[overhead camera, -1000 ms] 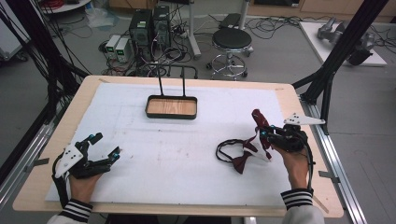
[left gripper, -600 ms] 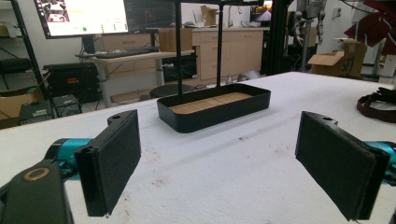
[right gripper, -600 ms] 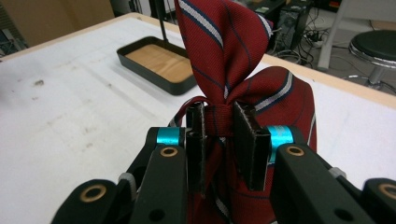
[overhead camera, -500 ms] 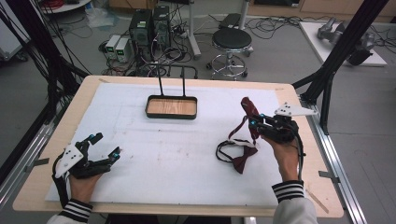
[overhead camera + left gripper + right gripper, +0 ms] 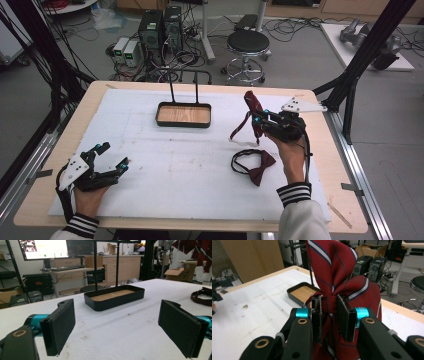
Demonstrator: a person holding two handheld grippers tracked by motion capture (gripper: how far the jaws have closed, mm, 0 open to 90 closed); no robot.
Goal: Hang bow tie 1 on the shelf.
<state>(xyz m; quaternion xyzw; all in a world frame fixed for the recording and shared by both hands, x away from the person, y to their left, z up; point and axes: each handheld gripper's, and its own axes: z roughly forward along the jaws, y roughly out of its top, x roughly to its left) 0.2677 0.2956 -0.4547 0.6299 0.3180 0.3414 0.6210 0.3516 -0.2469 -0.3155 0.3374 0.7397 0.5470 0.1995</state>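
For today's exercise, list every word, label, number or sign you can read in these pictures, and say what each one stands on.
No text can be read for certain.
Cardboard box: dark marking on its side, too blurred to read.
Monitor: small windows and a strip of text, too small to read.
Striped bow tie in the right gripper: stripes, no lettering.
Tray: no label visible.

Even overhead light is falling on the white worktop (image 5: 200, 170) w/ soft shadows; a bkgd monitor (image 5: 42, 248) is glaring, slightly blown out.
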